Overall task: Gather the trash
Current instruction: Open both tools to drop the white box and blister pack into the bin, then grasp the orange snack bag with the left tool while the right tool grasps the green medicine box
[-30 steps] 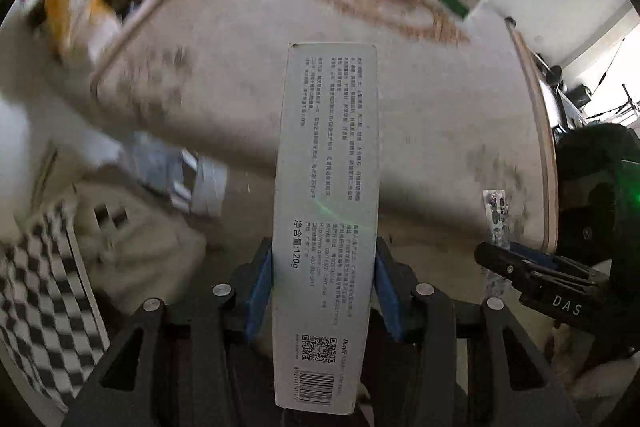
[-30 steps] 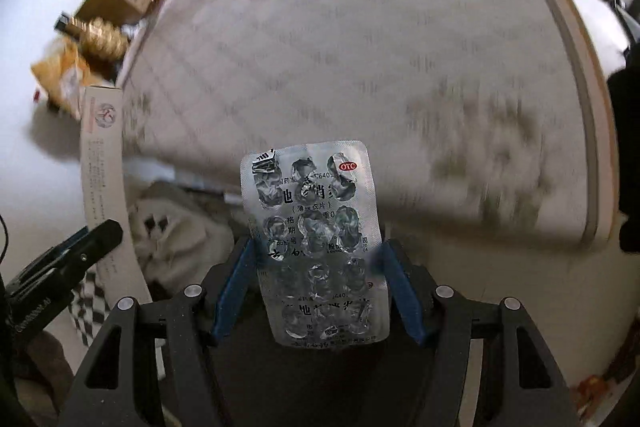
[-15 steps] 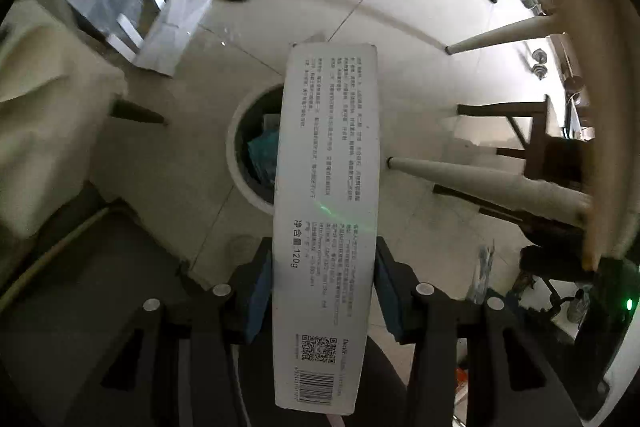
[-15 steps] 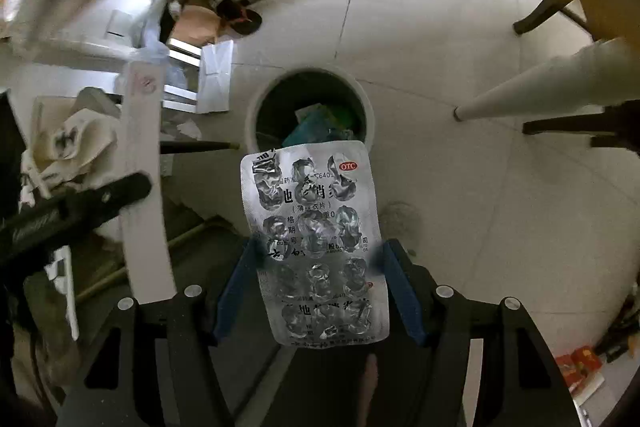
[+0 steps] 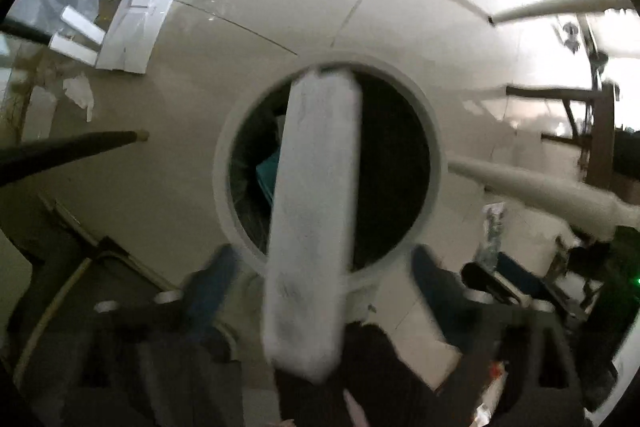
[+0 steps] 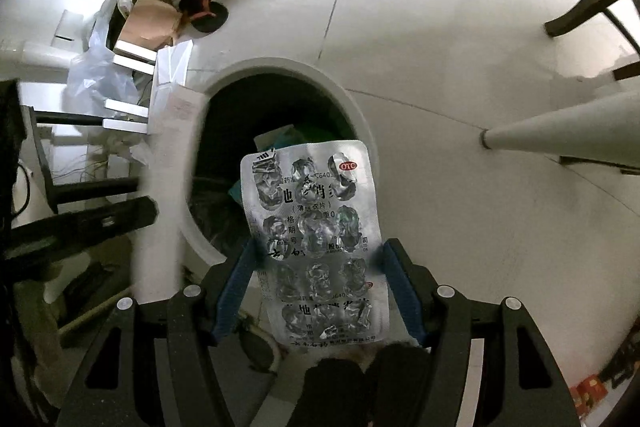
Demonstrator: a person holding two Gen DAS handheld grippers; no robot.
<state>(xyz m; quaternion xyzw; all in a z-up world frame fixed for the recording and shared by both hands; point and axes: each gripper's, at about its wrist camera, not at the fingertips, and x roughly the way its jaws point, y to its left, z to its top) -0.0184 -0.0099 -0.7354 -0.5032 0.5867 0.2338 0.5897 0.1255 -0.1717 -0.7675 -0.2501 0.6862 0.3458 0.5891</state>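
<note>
A round white trash bin (image 5: 434, 131) with a dark inside stands on the floor right below both grippers; it also shows in the right wrist view (image 6: 360, 115). My left gripper (image 5: 320, 267) is open, its blue pads spread wide. The long white box (image 5: 316, 211) is blurred and loose between them, over the bin's mouth; it shows at the left of the right wrist view (image 6: 168, 187). My right gripper (image 6: 320, 275) is shut on a silver blister pack (image 6: 316, 239) held above the bin's near rim.
White table legs (image 6: 560, 131) and dark chair legs (image 6: 580, 7) stand to the right. Cardboard, white sheets (image 5: 140, 15), a plastic bag (image 6: 100, 79) and a slipper (image 6: 204, 11) lie on the tiled floor to the left. Teal trash (image 5: 266, 175) lies inside the bin.
Both grippers swung from the tabletop down over the bin and came closer to it. My left gripper opened and let go of the white box. The right still holds the blister pack.
</note>
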